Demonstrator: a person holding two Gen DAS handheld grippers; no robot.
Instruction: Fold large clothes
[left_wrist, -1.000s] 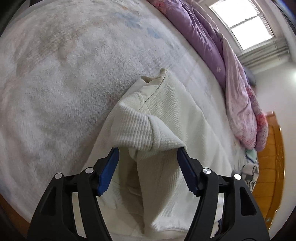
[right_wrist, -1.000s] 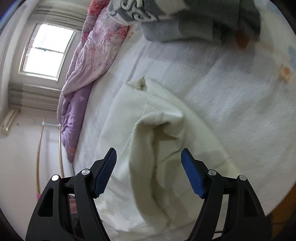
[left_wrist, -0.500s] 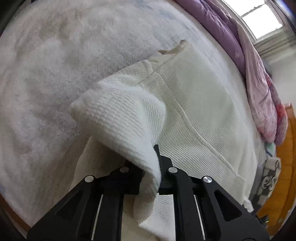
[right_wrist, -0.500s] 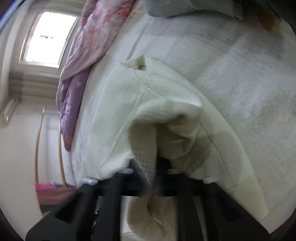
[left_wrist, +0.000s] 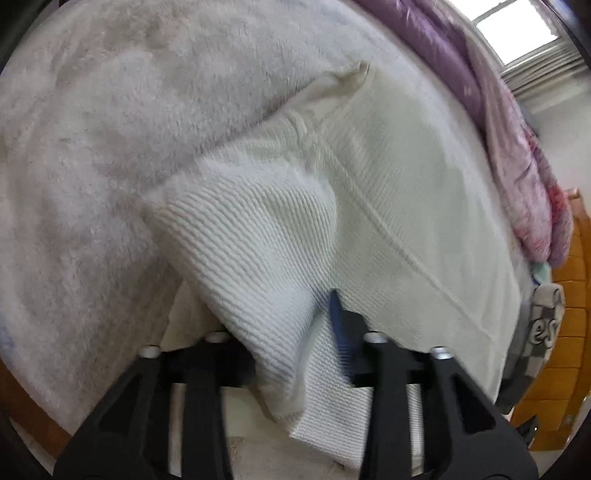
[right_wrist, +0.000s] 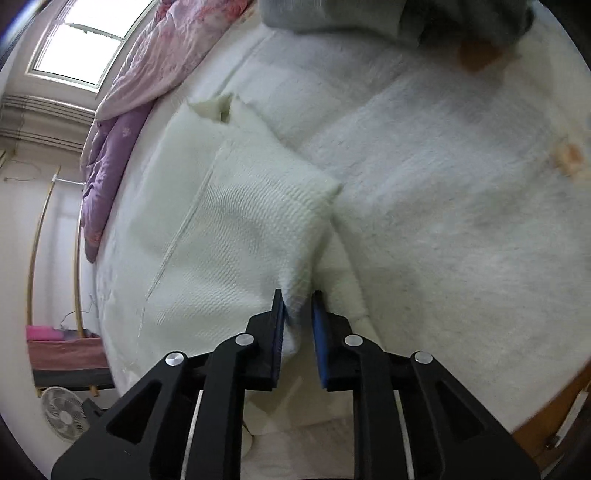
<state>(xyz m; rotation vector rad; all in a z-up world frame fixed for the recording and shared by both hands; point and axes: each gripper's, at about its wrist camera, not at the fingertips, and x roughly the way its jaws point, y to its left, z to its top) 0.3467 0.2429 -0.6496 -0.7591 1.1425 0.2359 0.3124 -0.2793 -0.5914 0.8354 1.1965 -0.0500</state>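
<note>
A large cream waffle-knit garment (left_wrist: 388, 177) lies on a white fuzzy bed cover (left_wrist: 92, 129). My left gripper (left_wrist: 291, 325) is shut on a bunched corner of the garment, and the cloth hides its left finger. In the right wrist view the same garment (right_wrist: 236, 221) lies ahead, with its collar end (right_wrist: 214, 105) far away. My right gripper (right_wrist: 298, 306) is shut on the garment's near corner, with cloth pinched between the blue pads (right_wrist: 320, 332).
A purple and pink quilt (left_wrist: 517, 122) lies along the far side of the bed, also in the right wrist view (right_wrist: 122, 122). Grey checked clothes (left_wrist: 546, 321) sit by the orange wooden bed frame (left_wrist: 576, 295). A floor fan (right_wrist: 62, 413) and a rack stand at the left.
Both grippers were open around the garment's folded edge a second ago. They have closed on its corners and lifted and pulled the cloth outward, so the fold is spreading.
</note>
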